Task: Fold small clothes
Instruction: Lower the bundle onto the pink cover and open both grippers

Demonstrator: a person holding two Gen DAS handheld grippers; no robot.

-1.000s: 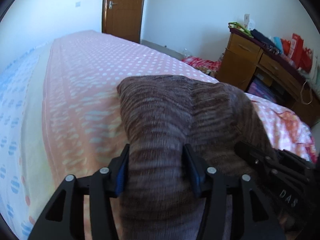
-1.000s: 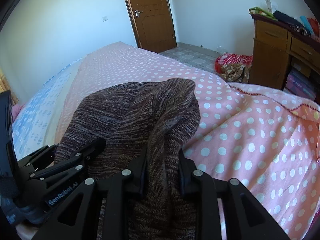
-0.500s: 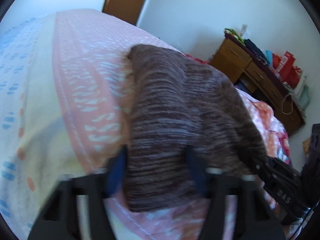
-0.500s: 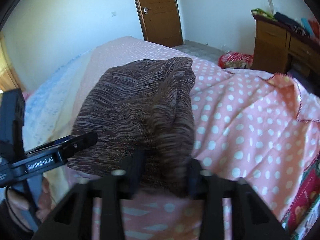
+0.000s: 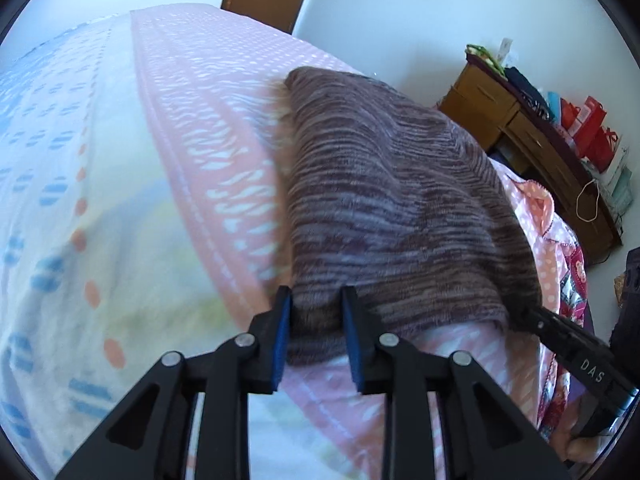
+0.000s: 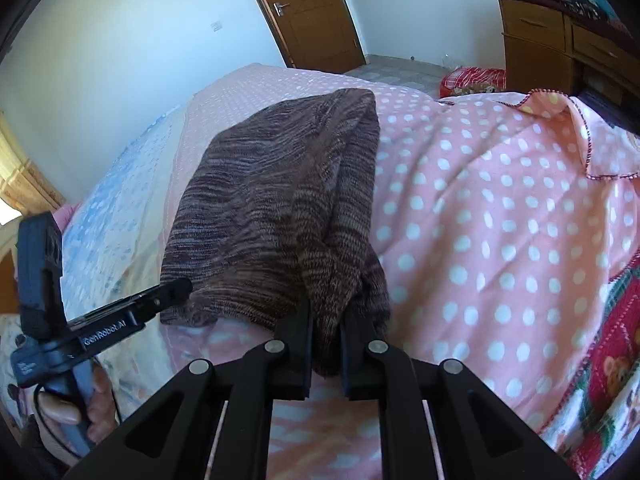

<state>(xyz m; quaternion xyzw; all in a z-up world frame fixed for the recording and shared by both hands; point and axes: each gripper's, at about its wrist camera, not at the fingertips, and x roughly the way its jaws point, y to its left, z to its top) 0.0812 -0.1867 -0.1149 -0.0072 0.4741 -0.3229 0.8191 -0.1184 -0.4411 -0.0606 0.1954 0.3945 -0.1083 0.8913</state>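
Observation:
A brown and purple striped knit garment point(image 5: 392, 200) lies folded on the pink polka-dot bedspread point(image 5: 224, 152). My left gripper point(image 5: 316, 312) is shut on the near left edge of the garment. My right gripper point(image 6: 326, 320) is shut on a bunched fold at the garment's point(image 6: 280, 200) near right edge. Each gripper shows in the other's view: the right one at the far right of the left wrist view point(image 5: 524, 312), the left one at the left of the right wrist view point(image 6: 180, 286). The garment rests on the bed.
The bed carries a light blue patterned sheet point(image 5: 48, 184) to the left. A wooden dresser point(image 5: 528, 136) with bags and clutter stands at the right. A wooden door point(image 6: 312, 16) is at the back. Red cloth point(image 6: 472, 80) lies on the floor.
Both grippers have pulled back toward the near bed edge, drawing the garment with them and laying it flat. The garment hung close over the fingers before; now it lies stretched out ahead.

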